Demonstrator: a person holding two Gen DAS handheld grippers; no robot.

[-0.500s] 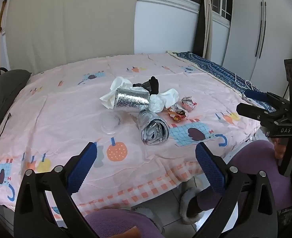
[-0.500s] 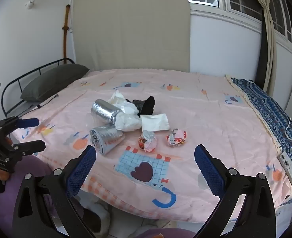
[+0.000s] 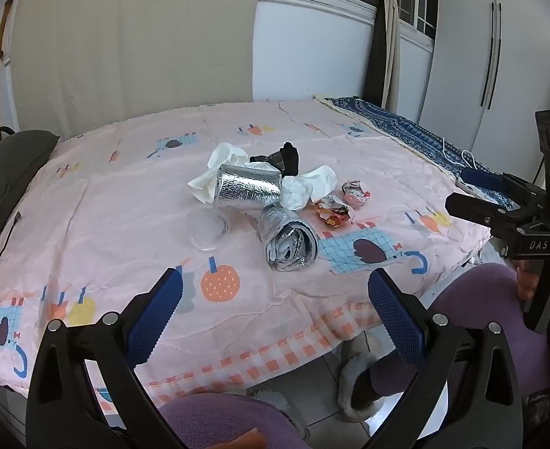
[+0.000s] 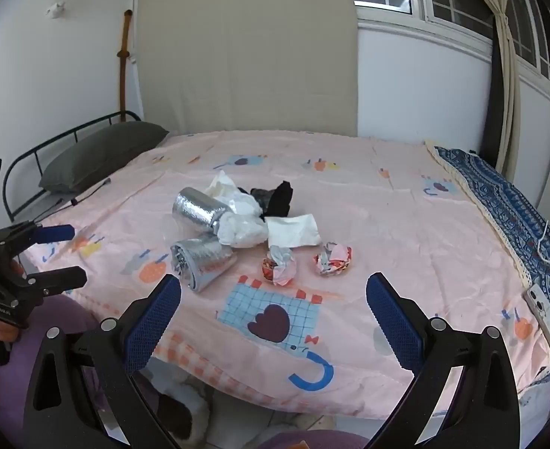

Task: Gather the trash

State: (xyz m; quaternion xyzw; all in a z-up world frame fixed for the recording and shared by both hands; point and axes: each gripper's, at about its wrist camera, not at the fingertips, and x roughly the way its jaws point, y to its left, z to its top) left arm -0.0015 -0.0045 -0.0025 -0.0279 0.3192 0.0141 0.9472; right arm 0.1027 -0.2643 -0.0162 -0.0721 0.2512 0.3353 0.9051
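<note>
A pile of trash lies mid-bed on the pink sheet [image 3: 88, 224]: two silver foil rolls [image 3: 246, 187] [image 3: 289, 241], white tissues [image 3: 222, 164], a black scrap [image 3: 289, 157], a clear plastic lid [image 3: 207, 228] and two crumpled wrappers [image 3: 332, 211] [image 3: 355, 191]. The right wrist view shows the same rolls [image 4: 198, 211] [image 4: 202, 262], tissue [image 4: 293, 230] and wrappers [image 4: 278, 263] [image 4: 332, 258]. My left gripper [image 3: 275, 314] is open and empty, short of the bed's near edge. My right gripper [image 4: 273, 316] is open and empty, also near that edge.
A grey pillow [image 4: 103, 157] lies at the bed's metal headboard [image 4: 31, 157]. A blue patterned cloth [image 4: 506, 202] with a white phone [image 4: 540, 305] and cable runs along the far side. A white wardrobe [image 3: 480, 56] stands beyond. Purple-clad legs [image 3: 480, 299] are below.
</note>
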